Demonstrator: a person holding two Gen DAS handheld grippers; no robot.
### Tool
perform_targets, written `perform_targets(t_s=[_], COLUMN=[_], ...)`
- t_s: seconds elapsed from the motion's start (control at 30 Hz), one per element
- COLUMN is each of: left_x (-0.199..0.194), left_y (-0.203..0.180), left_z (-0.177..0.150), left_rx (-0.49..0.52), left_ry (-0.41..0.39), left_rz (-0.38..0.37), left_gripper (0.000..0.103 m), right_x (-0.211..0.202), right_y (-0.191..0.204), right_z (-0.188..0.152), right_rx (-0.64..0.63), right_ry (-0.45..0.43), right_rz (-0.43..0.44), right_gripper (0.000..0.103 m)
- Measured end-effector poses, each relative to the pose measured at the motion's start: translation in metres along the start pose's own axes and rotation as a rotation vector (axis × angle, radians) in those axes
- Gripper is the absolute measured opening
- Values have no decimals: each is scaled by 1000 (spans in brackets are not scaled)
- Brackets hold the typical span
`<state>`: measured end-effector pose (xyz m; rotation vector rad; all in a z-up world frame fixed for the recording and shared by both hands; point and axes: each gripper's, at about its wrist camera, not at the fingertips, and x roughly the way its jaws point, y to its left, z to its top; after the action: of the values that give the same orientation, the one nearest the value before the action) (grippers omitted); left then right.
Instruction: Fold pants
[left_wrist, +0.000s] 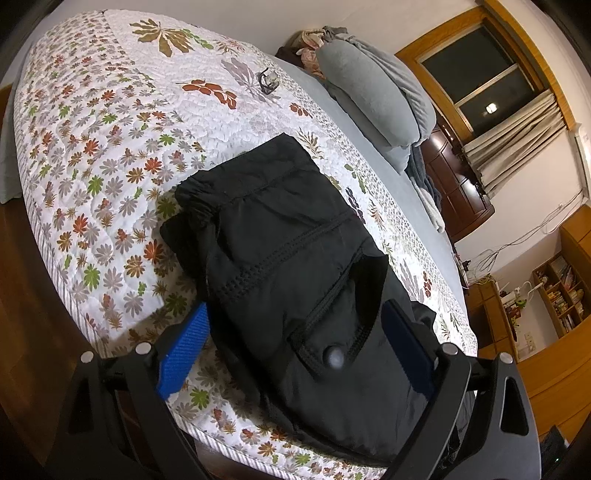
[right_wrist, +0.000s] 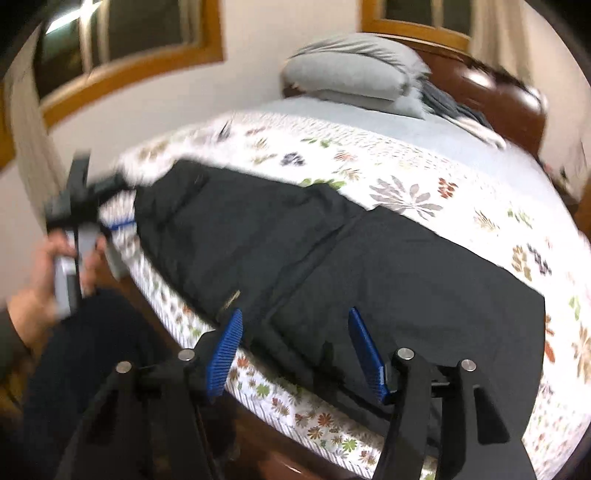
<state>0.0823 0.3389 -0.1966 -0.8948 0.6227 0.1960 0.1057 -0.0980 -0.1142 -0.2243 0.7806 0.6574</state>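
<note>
The right tongs (right_wrist: 295, 350) stand apart with nothing pressed between the blue pads, poised over the near edge of the black pants (right_wrist: 332, 258); that view is smeared, so fine contact is hard to read. The left tongs (left_wrist: 295, 343) are spread wide too, one pad on the quilt beside the cloth, the other against or just over a pocketed fold at the bed's edge. They straddle the fabric, and I see no pinch on it. In the right wrist view the person's hand (right_wrist: 44, 280) holds the left tool's handle at the far end of the garment.

The pants lie along the near edge of the bed, on the floral quilt (left_wrist: 92, 147). They appear doubled lengthwise, leg on leg, with the elastic waistband (left_wrist: 199, 203) bunched and the layers uneven. My judgement: the first fold is made, and the crosswise folds and smoothing remain.

Farther off, a small dark object (left_wrist: 266, 82), too small to identify, rests on the quilt well apart from the pants. Grey pillows (left_wrist: 373, 96) are stacked by the headboard. Nothing blocks the working area, though the pants sit so close to the mattress edge that cloth could slide off.
</note>
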Motion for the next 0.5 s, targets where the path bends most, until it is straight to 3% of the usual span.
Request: perform_targets(t_s=[0.13, 0.33, 0.5], left_x=[2, 6, 2], left_y=[0, 5, 6], left_z=[1, 3, 4], left_rx=[2, -9, -17], left_ry=[2, 7, -4], left_rz=[2, -2, -11], left_gripper=[92, 92, 92], right_x=[16, 54, 62], right_y=[-18, -9, -9], right_z=[7, -8, -12], right_rx=[42, -18, -37], right_ry=[45, 147, 183], right_rz=[-75, -96, -83], right_gripper=[58, 58, 58])
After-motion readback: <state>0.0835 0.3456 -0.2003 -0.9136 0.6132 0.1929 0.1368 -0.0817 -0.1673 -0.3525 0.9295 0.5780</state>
